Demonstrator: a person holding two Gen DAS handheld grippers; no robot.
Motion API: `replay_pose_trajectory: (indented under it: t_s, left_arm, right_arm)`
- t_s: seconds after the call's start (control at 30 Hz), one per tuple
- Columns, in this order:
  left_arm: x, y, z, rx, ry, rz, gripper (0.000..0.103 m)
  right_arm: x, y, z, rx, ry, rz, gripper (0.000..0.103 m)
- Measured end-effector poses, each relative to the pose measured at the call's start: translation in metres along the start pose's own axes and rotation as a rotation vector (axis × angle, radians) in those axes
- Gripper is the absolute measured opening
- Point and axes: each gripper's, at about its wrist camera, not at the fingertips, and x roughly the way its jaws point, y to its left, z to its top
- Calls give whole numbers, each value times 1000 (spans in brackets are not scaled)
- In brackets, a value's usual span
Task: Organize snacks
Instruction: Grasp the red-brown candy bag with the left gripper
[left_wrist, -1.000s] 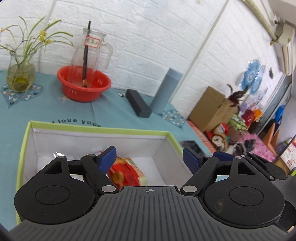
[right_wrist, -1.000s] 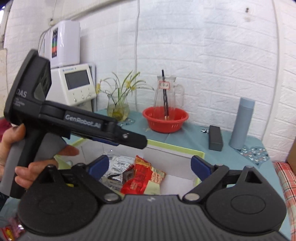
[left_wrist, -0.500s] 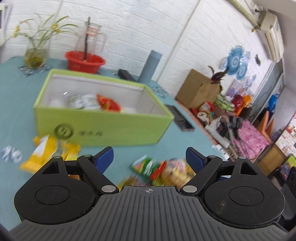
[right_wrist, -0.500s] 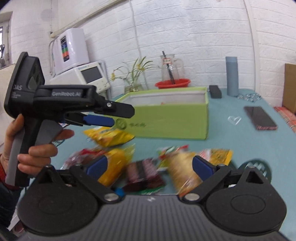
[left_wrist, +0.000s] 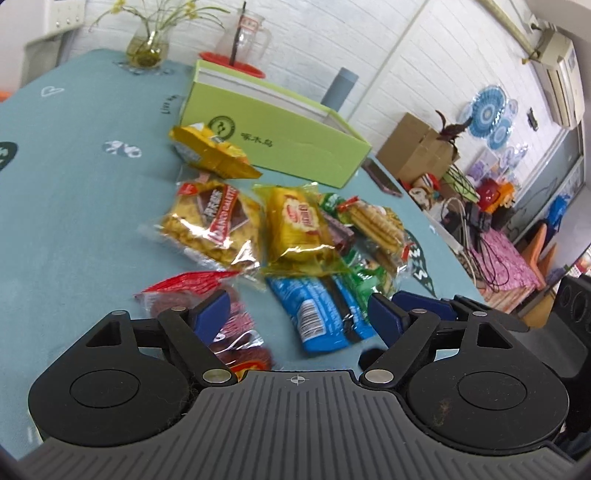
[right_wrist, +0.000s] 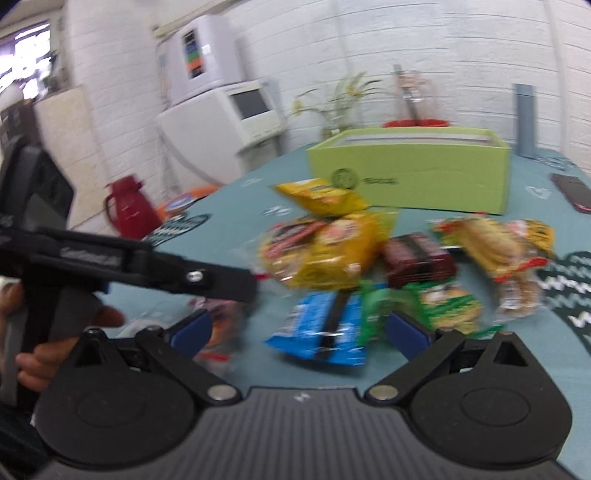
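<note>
Snacks are heaped mid-bench just before the green box (left_wrist: 280, 136), so I'm bringing both tools in low over them. My left gripper (left_wrist: 299, 317) has its fingers spread, nothing between them, with the blue packet (left_wrist: 317, 314) just ahead. My right gripper (right_wrist: 299, 330) has just been opening, fingers wide and empty, framing that same packet for pickup.
</note>
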Motion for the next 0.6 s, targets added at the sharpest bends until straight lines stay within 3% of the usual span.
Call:
replay_pose_trajectory:
  t_s: [0.2,0.27,0.37,0.6]
  left_arm:
    - [-40,27,4,-91,-121,-25,70]
    - [-48,39,8,-121,-140,0,71]
    - [-48,53,4,-156,-108,52,70]
    - [-23,58,-14,-177,3,26,68]
  right_arm:
    - [15,34,0,-53,31,77,99]
    - [26,50,2,-95,41,96,99]
    - [45,68,3,-152,57,122,99]
    - [77,82,-4,-203,123,81,99]
